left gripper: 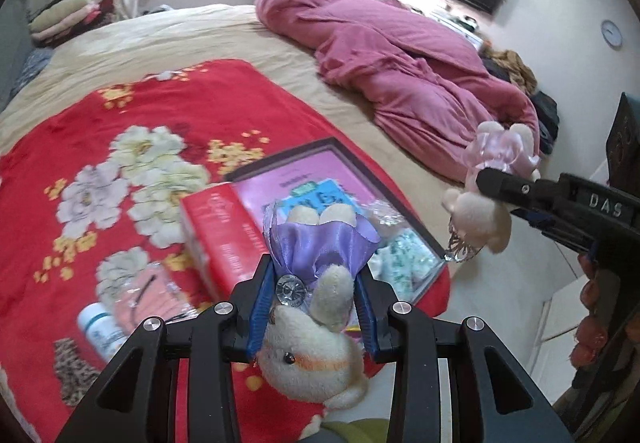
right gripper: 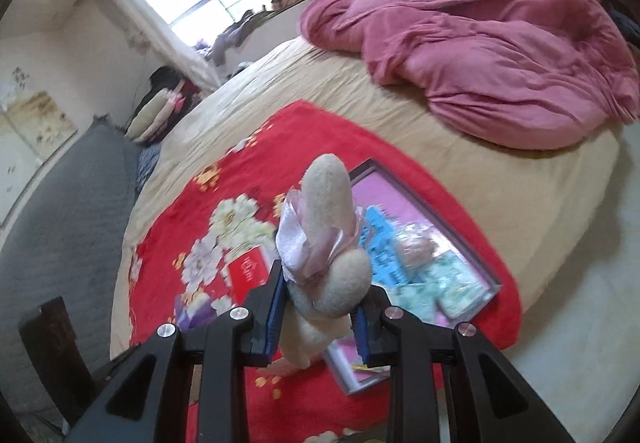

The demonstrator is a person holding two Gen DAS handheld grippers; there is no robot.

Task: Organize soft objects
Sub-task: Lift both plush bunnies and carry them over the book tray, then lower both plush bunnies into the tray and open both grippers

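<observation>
Left wrist: left tool (left gripper: 314, 295) clamps purple-dressed plush (left gripper: 316, 323) head-down; right tool (right gripper: 318, 307) clamps pink-dressed plush (right gripper: 324, 243), feet upward.

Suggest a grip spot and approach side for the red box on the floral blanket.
Probably best across the narrow width of the red box, coming from above. It stands on edge on the red floral blanket beside the framed tray, so its broad faces are upright and its top edge is free. Both tools are busy: left tool grips the purple-dressed plush, right tool the pink-ribboned plush.
</observation>
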